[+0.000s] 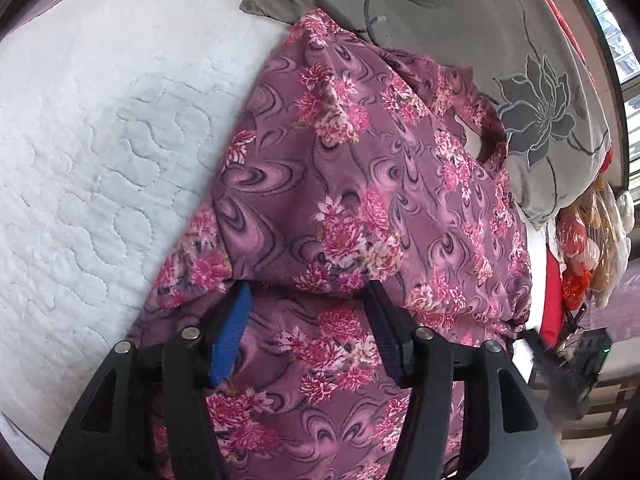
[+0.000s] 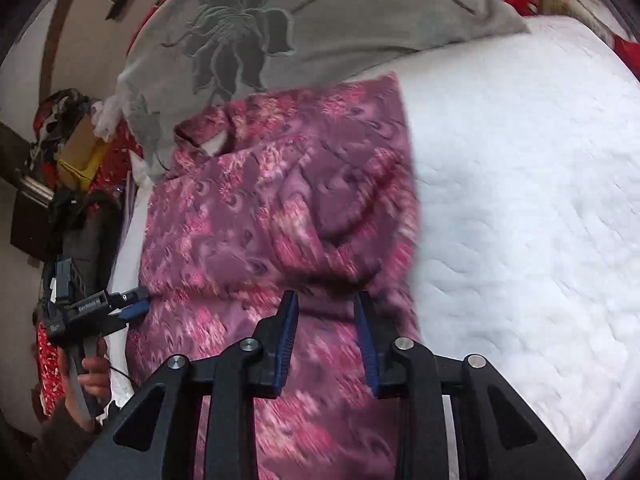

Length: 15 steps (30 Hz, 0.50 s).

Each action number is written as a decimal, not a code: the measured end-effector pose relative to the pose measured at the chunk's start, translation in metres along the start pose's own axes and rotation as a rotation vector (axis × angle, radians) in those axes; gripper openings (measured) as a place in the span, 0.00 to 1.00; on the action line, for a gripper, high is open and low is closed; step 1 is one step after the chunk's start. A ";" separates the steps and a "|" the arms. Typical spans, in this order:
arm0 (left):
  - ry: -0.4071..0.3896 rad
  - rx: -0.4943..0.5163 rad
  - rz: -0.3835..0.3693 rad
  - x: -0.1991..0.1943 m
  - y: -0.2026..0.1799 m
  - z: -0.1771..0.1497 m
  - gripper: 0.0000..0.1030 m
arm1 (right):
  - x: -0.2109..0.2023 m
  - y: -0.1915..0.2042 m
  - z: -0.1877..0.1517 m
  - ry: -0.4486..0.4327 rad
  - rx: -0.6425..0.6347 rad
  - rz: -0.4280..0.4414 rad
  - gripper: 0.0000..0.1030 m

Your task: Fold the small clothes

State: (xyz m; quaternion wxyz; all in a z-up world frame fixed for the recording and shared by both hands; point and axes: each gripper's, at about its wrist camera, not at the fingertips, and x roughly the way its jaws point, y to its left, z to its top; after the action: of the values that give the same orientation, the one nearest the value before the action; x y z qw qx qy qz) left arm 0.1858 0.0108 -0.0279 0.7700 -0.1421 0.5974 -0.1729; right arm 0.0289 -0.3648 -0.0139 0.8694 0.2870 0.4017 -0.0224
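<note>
Black plastic arms with steel pivot pins fill the bottom of both wrist views; these carry the left tool [image 1: 310,334], whose blue ribbed pad [image 1: 230,336] and darker pad stand wide apart over the cloth, nothing pinched between them; its tips sit at a fold edge of the mauve garment with pink flower print [image 1: 360,200], and whether they touch the cloth I cannot tell. From its own wrist view the right tool [image 2: 326,340] points down over the same garment [image 2: 260,220], blue pads set apart with only the cloth surface showing in the gap, no fold gripped; that picture is blurred. No earlier frame shows whether cloth was held.

The garment lies spread on the white quilted bed cover [image 1: 100,140], its far end reaching the grey pillow embroidered with a dark flower [image 1: 540,112]; a neck opening shows near the pillow.

In the right wrist view the left tool [image 2: 134,304] appears at the left edge of the bed, tips at the garment's border; a white label on its black body carries small writing, too blurred to read with certainty; a hand [image 2: 90,380] wraps its handle from below, a dark sleeve behind it. In the left wrist view the right tool's black body [image 1: 572,364] shows at the lower right, a small green light on it.
</note>
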 end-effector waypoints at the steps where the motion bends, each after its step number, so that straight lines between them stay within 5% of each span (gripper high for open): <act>1: -0.003 0.009 0.009 -0.001 -0.001 -0.001 0.56 | -0.006 -0.002 0.002 -0.043 0.019 0.016 0.34; 4: -0.003 0.032 0.031 0.002 -0.009 -0.003 0.56 | -0.014 -0.009 0.016 -0.148 0.114 0.087 0.33; 10: 0.000 0.030 0.013 0.003 -0.005 -0.002 0.57 | 0.031 -0.013 0.030 -0.058 0.194 -0.025 0.33; 11: 0.001 0.031 0.009 0.003 -0.005 -0.002 0.57 | 0.031 -0.013 0.030 -0.073 0.201 -0.007 0.30; 12: 0.001 0.033 0.007 0.003 -0.004 -0.002 0.58 | 0.027 -0.008 0.032 -0.098 0.174 0.023 0.07; 15: -0.002 0.040 -0.001 0.004 -0.003 -0.002 0.60 | 0.003 -0.005 0.041 -0.219 0.134 0.021 0.02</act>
State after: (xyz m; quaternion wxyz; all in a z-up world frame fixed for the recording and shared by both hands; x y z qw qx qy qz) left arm 0.1847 0.0063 -0.0306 0.7732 -0.1270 0.5931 -0.1849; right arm 0.0577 -0.3896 0.0020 0.8872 0.3444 0.2987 -0.0712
